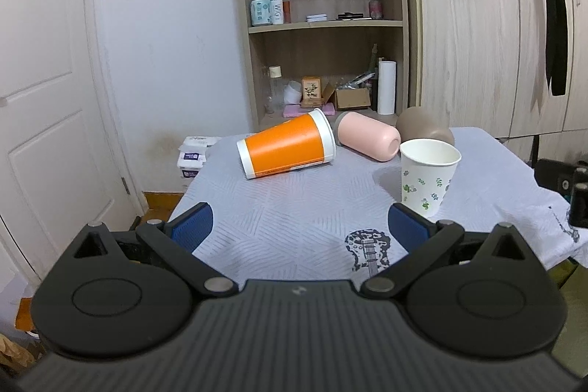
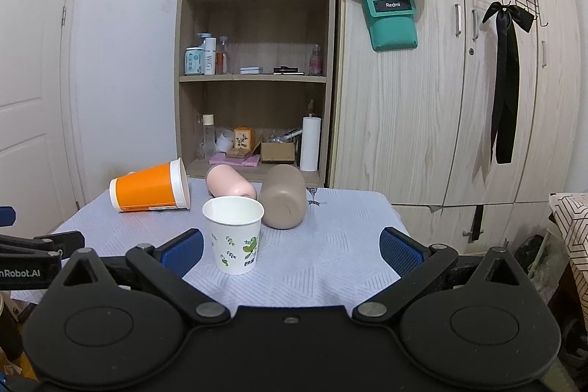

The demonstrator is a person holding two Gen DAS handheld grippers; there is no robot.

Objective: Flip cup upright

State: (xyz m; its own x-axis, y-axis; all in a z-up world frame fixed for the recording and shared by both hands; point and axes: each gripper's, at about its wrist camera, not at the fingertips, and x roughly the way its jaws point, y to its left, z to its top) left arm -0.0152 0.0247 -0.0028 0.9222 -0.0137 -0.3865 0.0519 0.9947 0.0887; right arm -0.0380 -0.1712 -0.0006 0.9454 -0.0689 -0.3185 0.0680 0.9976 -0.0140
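A white paper cup with green leaves [image 1: 428, 175] [image 2: 234, 234] stands upright on the table. Behind it lie three cups on their sides: an orange and white cup [image 1: 286, 144] [image 2: 150, 186], a pink cup [image 1: 369, 135] [image 2: 229, 184] and a taupe cup [image 1: 424, 127] [image 2: 284, 195]. My left gripper [image 1: 299, 226] is open and empty, near the table's front edge, short of the cups. My right gripper [image 2: 292, 248] is open and empty; the paper cup stands just ahead of its left finger.
The table wears a pale grey cloth [image 1: 294, 208] [image 2: 330, 245] with a guitar print [image 1: 369, 248]. A wooden shelf unit [image 2: 253, 79] with bottles and boxes stands behind it, a wardrobe [image 2: 459, 116] to the right, a white door [image 1: 44, 98] to the left.
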